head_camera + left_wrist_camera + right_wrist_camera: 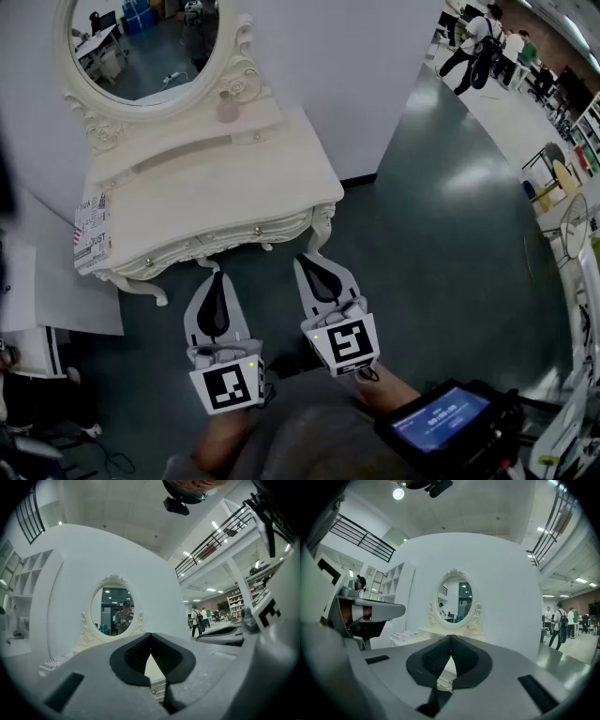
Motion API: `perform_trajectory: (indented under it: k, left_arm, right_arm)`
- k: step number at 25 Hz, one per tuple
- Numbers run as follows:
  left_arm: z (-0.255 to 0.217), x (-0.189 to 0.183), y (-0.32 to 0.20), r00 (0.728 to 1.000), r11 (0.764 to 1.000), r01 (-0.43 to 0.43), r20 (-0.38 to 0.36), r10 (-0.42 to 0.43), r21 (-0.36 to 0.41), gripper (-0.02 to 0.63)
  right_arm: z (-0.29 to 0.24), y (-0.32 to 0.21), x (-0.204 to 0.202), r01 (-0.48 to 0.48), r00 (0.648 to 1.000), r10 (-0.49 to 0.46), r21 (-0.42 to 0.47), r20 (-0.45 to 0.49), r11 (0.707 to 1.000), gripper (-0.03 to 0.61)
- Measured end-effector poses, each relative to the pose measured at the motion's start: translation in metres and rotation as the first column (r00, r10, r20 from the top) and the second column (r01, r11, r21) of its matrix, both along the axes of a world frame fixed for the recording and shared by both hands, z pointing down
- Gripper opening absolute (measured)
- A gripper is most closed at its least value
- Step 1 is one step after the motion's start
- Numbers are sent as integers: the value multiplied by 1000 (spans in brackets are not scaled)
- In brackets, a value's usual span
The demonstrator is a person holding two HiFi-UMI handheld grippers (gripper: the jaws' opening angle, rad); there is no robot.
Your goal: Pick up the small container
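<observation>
Low in the frame, the left gripper (211, 279) and right gripper (314, 272) are both closed and empty. The small pinkish container (228, 106) stands upper left on the white carved dressing table (216, 202), by its oval mirror (150, 42).

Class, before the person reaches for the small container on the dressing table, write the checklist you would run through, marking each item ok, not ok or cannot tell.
1. Small container in sight, standing on the raised shelf beside the mirror: ok.
2. Left gripper open for a grasp: not ok; its jaws are together with nothing between them.
3. Right gripper open: not ok; its jaws are together and empty.
4. Grippers over the table: not ok; both are short of its front edge.
5. Way across the tabletop to the container free of other things: ok in the head view.
6. Whether the container has a lid or is loose: cannot tell.
</observation>
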State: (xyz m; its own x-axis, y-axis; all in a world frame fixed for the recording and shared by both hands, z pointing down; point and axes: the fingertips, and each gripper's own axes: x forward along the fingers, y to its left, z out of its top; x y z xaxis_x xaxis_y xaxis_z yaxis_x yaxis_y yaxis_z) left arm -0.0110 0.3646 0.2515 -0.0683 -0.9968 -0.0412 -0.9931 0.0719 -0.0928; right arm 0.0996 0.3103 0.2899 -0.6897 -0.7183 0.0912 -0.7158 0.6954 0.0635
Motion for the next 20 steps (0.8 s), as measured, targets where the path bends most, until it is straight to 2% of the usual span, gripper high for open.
perform_trajectory:
  k: [6, 11, 17, 20]
  left_arm:
    - [5, 3, -19, 1000, 1000, 11, 0, -11, -14, 14]
    - [11, 11, -43, 999, 999, 34, 0, -34, -30, 14]
    - [10, 25, -85, 998, 997, 67, -20, -68, -34, 14]
    - [1, 29, -102, 997, 996, 82, -8, -82, -25, 14]
  right_arm:
    - [6, -19, 1, 27, 1000, -27, 4, -11, 1000, 12]
    - [13, -42, 6, 68, 998, -69, -25, -5, 997, 12]
    - [8, -91, 17, 109, 994, -109, -46, 11, 993, 14]
    - [-4, -117, 20, 111, 994, -110, -24, 28, 994, 14]
